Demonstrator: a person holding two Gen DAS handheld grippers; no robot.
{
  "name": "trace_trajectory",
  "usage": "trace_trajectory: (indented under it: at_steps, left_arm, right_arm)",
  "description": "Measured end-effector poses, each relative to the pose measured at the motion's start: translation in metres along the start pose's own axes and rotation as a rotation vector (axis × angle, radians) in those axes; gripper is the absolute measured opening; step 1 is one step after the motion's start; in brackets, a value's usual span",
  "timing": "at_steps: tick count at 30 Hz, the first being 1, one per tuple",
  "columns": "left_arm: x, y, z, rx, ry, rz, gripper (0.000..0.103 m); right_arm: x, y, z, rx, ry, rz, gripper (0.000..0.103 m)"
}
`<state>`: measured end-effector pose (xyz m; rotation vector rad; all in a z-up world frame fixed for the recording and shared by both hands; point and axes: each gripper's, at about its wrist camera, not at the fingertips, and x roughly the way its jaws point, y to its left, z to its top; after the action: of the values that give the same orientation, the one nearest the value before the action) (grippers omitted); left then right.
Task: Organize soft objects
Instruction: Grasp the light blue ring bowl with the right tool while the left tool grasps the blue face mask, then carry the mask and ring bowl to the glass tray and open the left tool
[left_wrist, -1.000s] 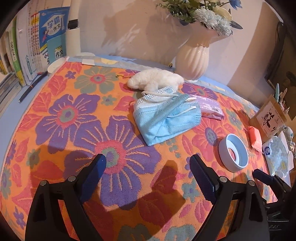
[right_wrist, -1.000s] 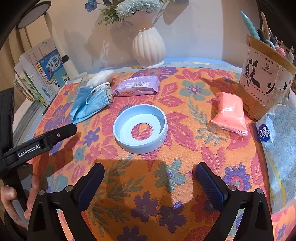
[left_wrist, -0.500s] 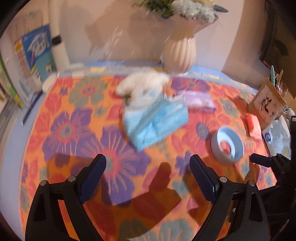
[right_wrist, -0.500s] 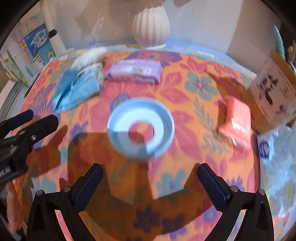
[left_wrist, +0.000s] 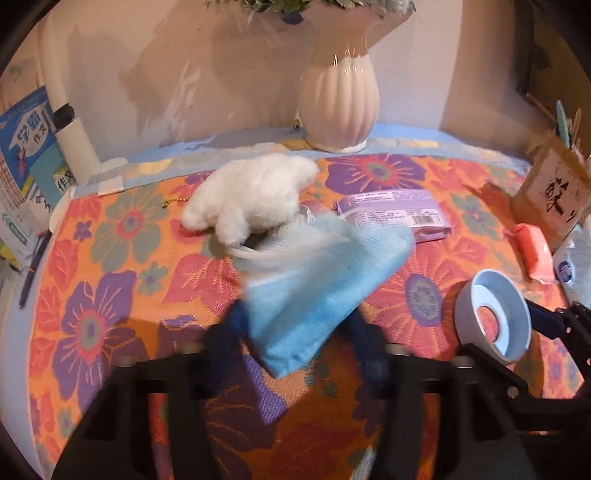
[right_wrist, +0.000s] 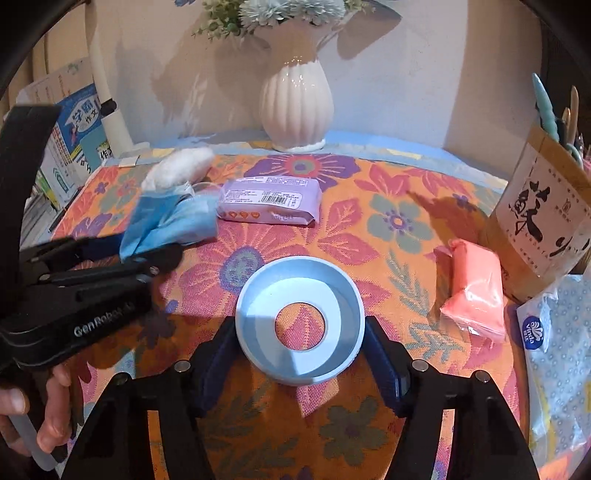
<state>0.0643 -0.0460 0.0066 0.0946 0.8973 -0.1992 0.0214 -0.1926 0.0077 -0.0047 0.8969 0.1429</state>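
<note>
Left gripper (left_wrist: 295, 332): I've just been closing it, pads pinching the mask (left_wrist: 317, 291) near the cloth's (left_wrist: 110, 295) middle
Right gripper (right_wrist: 299, 354): closing too, jaws against the ring (right_wrist: 299, 325)

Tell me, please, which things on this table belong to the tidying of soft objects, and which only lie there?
For the job: blue face masks, white plush toy, purple tissue pack, pink soft pack, blue ring.
Just lying about: white vase, books, brown pen box.
</note>
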Motion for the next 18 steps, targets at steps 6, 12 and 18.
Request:
trace_trajectory:
  at_steps: [6, 12, 18]
  left_arm:
    - [-0.022, 0.003, -0.012, -0.039, -0.056, -0.051, 0.015]
    - [-0.065, 0.008, -0.049, -0.083, -0.125, -0.143, 0.015]
    - [-0.073, 0.004, -0.063, -0.08, -0.14, -0.096, 0.015]
  right_arm:
    - [-0.013, -0.006, -0.004, 0.022, -0.059, 0.063, 0.065]
    - [-0.036, -0.005, -0.013, 0.009, -0.142, 0.126, 0.065]
    - [-0.049, -0.01, -0.027, 0.054, -0.141, 0.162, 0.065]
